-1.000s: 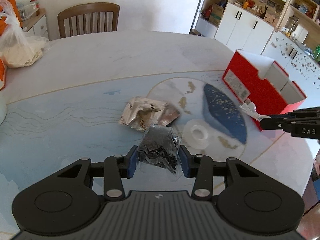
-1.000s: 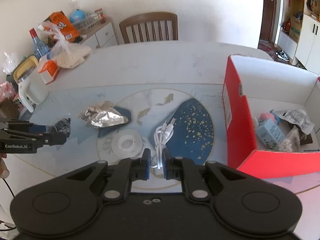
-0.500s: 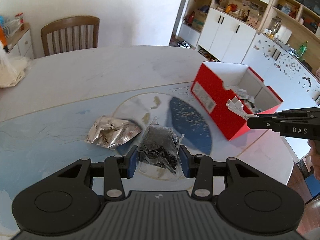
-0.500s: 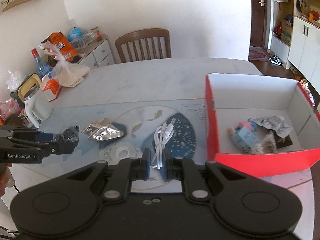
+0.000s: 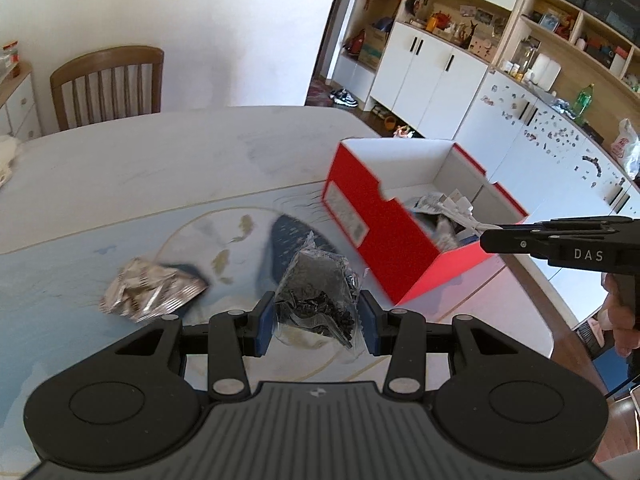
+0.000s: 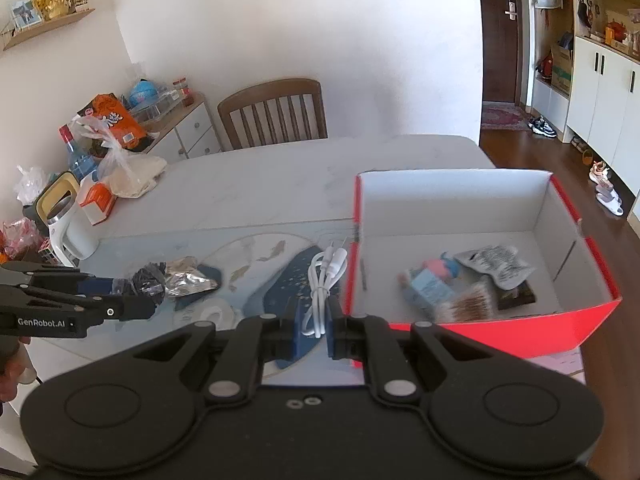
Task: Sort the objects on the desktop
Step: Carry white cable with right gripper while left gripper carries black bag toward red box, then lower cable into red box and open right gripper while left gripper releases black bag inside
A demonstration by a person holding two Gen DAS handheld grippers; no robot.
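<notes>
- Left gripper [image 5: 316, 322]: jaws part-closed on a clear packet of black bits [image 5: 318, 294], carried above the table [image 5: 160, 168], apparently for transfer to the box.
- Right gripper [image 6: 314, 322]: jaws nearly shut on a coiled white cable [image 6: 322, 280], its plugs reaching toward the near-left wall of the red box [image 6: 500, 336].
- Red box: open-topped at the table's right; a blue carton [image 6: 430, 286] and wrappers fill its near half, the far half is free.
- Unsorted on the table: a crumpled foil wrapper [image 5: 152, 290] and a tape roll [image 6: 216, 314], left of the box.
</notes>
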